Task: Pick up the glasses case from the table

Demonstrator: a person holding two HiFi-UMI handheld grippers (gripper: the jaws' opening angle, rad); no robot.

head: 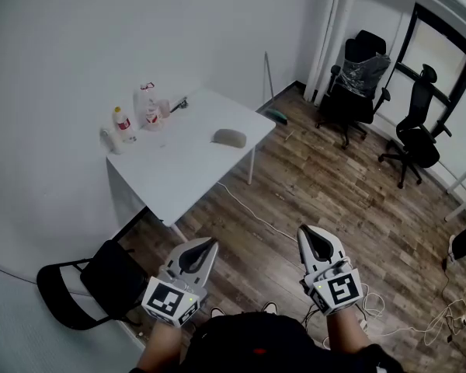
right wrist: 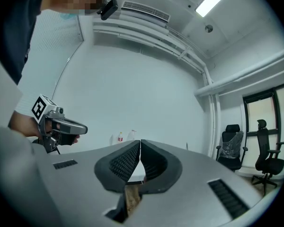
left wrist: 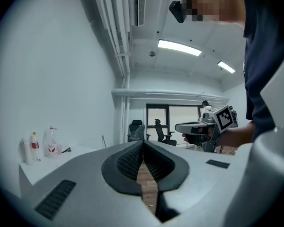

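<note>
A grey oval glasses case (head: 231, 137) lies on the white table (head: 188, 162), toward its right end, far ahead of both grippers. In the head view my left gripper (head: 210, 243) and my right gripper (head: 303, 232) are held level over the wooden floor, close to my body and well short of the table. Both are shut with nothing between the tips, as the left gripper view (left wrist: 143, 143) and the right gripper view (right wrist: 140, 142) also show. The case is hidden behind the jaws in both gripper views.
Several bottles (head: 124, 125) and a clear jug (head: 146, 104) stand at the table's far left corner. A black chair (head: 93, 284) sits near the table's front left. Two office chairs (head: 359, 81) stand by the window at the right. Cables (head: 380, 309) lie on the floor.
</note>
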